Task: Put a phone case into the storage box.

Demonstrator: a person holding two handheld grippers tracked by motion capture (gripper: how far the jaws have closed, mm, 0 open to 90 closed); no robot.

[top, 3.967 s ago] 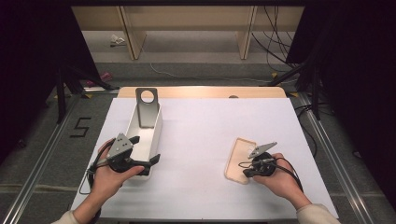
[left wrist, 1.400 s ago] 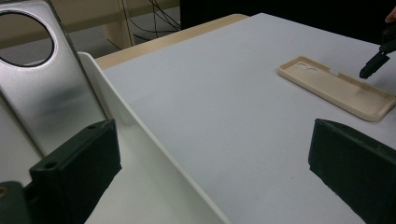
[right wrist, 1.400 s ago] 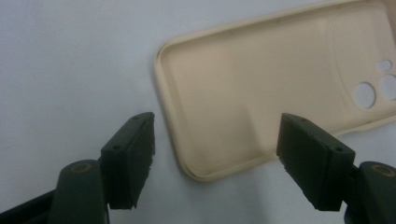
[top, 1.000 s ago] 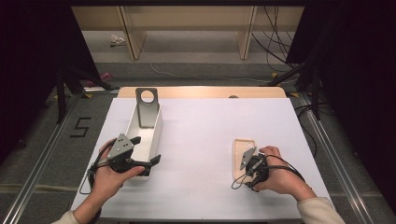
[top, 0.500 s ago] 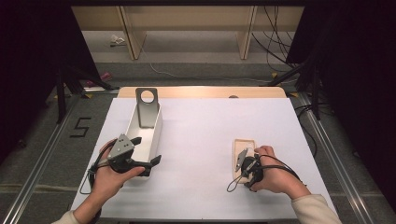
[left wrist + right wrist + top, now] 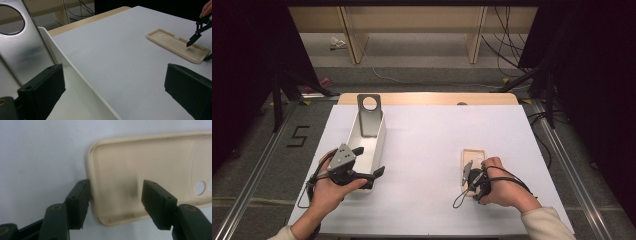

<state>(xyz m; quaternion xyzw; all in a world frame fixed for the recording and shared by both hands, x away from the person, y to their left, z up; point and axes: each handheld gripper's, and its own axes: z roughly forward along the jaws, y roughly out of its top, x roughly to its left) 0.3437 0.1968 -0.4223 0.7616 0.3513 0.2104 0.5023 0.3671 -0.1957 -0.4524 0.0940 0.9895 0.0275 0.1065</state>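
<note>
Since the earlier frames, the right gripper has been dropping from above the beige phone case onto its near end, jaws closing. Now they are straddling the case's short edge, one jaw outside the rim, the other over the inside, a gap still showing, so nothing is being gripped yet. The case is lying hollow side up on the white table. At the left, the left gripper is staying at the near end of the white tray, jaws standing wide apart. Farther off, a metal plate with a round hole is leaning in the tray's far end.
</note>
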